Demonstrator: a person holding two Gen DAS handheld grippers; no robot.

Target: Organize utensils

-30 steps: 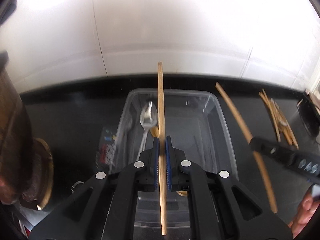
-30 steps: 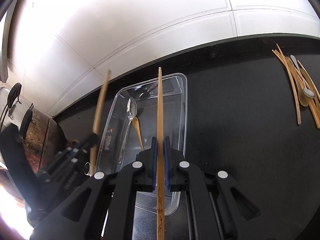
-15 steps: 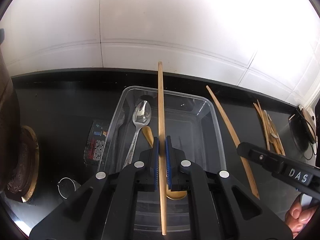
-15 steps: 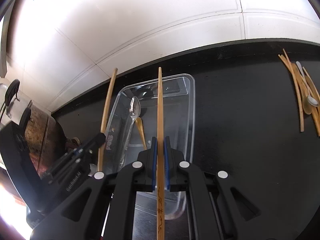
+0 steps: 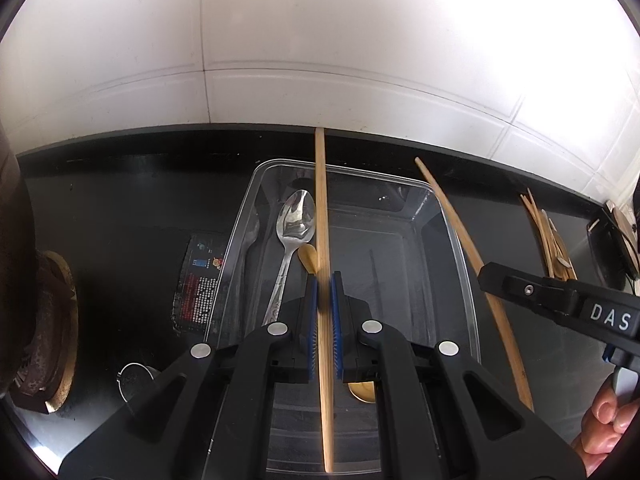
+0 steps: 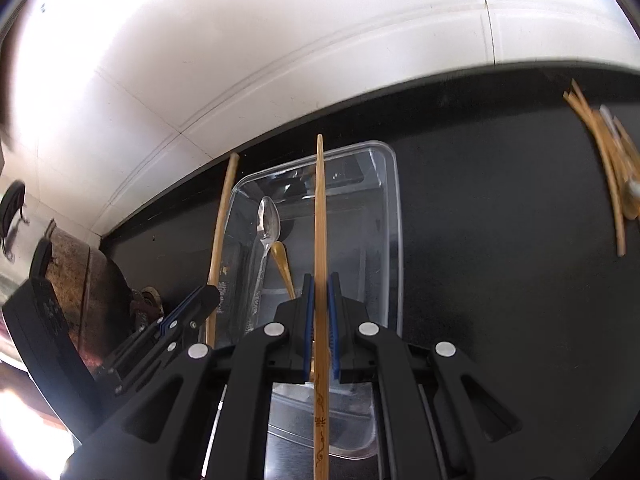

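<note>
My left gripper [image 5: 324,280] is shut on a wooden chopstick [image 5: 321,208] that runs lengthwise above a clear plastic container [image 5: 460,240]. My right gripper [image 6: 320,280] is shut on a second wooden chopstick [image 6: 320,208], held over the same container [image 6: 394,216]. A metal spoon [image 5: 294,220] and a golden spoon [image 5: 309,257] lie inside the container. In the right wrist view the left gripper [image 6: 202,294] shows at the lower left with its chopstick [image 6: 220,224]. In the left wrist view the right gripper [image 5: 490,276] comes in from the right with its chopstick [image 5: 460,232].
The black counter [image 6: 500,240] carries a pile of chopsticks and spoons [image 6: 608,168] at the far right, also visible as a pile [image 5: 548,236]. A rusty stove burner [image 5: 44,320] and a small metal ring [image 5: 134,380] sit to the left. A white tiled wall [image 5: 320,60] stands behind.
Both grippers have come lower and closer over the container, each still holding its chopstick. The right gripper's chopstick now lies along the container's right rim in the left wrist view.
</note>
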